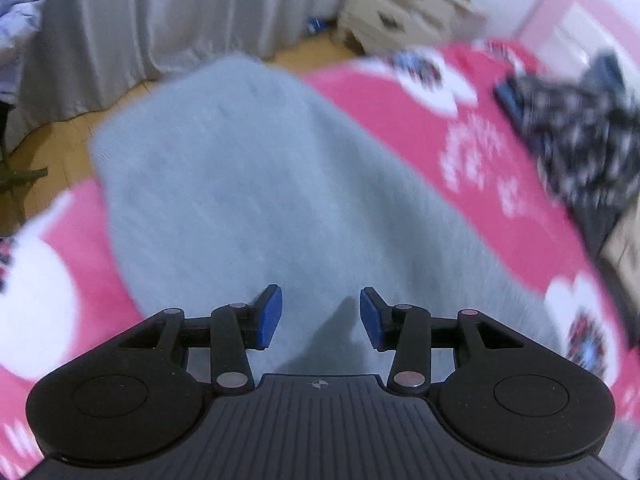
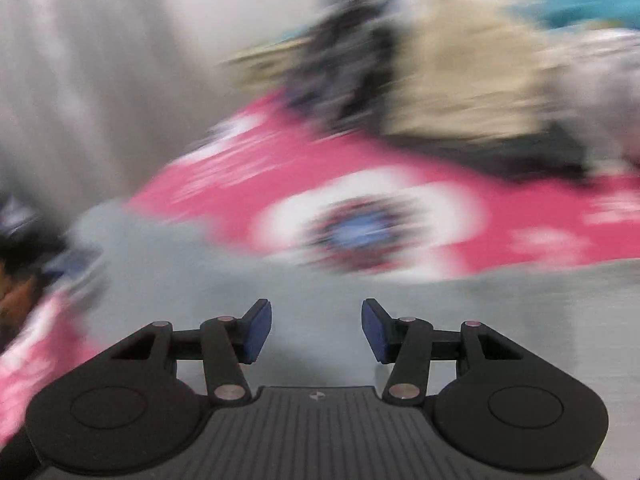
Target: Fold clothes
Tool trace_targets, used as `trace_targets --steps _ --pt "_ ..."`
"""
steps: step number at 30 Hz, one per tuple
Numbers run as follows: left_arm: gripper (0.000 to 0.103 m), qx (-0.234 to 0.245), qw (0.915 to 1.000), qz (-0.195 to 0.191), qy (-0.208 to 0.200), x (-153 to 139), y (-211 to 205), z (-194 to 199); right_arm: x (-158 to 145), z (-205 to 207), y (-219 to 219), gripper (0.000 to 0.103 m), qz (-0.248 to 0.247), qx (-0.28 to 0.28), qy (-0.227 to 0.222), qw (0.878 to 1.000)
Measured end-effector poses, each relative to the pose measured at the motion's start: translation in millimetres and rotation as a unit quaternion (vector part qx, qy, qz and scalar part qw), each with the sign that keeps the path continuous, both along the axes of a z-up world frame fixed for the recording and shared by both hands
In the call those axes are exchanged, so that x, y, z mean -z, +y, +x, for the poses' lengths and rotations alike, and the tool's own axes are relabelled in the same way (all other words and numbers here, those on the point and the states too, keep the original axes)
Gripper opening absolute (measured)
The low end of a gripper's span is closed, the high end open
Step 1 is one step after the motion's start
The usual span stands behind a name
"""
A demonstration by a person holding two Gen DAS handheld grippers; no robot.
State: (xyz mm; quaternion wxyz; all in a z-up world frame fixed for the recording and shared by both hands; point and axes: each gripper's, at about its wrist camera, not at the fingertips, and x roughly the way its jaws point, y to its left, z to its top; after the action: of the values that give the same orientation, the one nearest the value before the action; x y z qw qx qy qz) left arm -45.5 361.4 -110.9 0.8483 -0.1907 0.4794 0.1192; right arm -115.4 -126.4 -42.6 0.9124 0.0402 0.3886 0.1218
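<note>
Grey garment (image 1: 248, 184) lies flat beneath both released hand-held grippers (image 1: 321, 318) (image 2: 316, 330).

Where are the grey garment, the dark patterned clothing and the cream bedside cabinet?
grey garment (image 1: 248, 184): left wrist view, middle of its flat surface.
dark patterned clothing (image 1: 576, 136): left wrist view, centre of the heap.
cream bedside cabinet (image 1: 400, 4): left wrist view, its drawer front.

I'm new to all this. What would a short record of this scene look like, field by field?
place: bed with a pink cover
garment: grey garment lying flat on the cover
left gripper: open, nothing between its blue pads, above the garment
right gripper: open, empty, over grey cloth
other clothes: dark patterned piece; blurred tan and dark heap
background: grey curtain, cream drawers
picture quality: right wrist view heavily blurred
</note>
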Motion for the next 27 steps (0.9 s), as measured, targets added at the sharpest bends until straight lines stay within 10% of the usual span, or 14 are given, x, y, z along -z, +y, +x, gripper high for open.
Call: trace_targets --steps 6,14,17,18,27 --pt "0.054 0.062 0.9899 0.127 0.013 13 -41 0 12 12 -72 0.054 -0.112 0.121 -0.002 0.986" --pt "0.069 0.021 0.979 0.203 -0.011 24 -60 -17 62 35 -56 0.04 -0.206 0.082 0.04 0.974" --pt "0.074 -0.006 0.9707 0.24 -0.006 24 -73 -11 67 36 -70 0.028 -0.18 0.107 0.054 0.976" --pt "0.074 -0.026 0.971 0.238 -0.003 25 -73 -9 65 35 -74 0.01 -0.169 0.115 0.054 0.977" --pt "0.074 -0.074 0.9743 0.213 -0.006 26 -67 -11 -17 -34 -152 0.006 -0.034 0.266 0.0 0.963"
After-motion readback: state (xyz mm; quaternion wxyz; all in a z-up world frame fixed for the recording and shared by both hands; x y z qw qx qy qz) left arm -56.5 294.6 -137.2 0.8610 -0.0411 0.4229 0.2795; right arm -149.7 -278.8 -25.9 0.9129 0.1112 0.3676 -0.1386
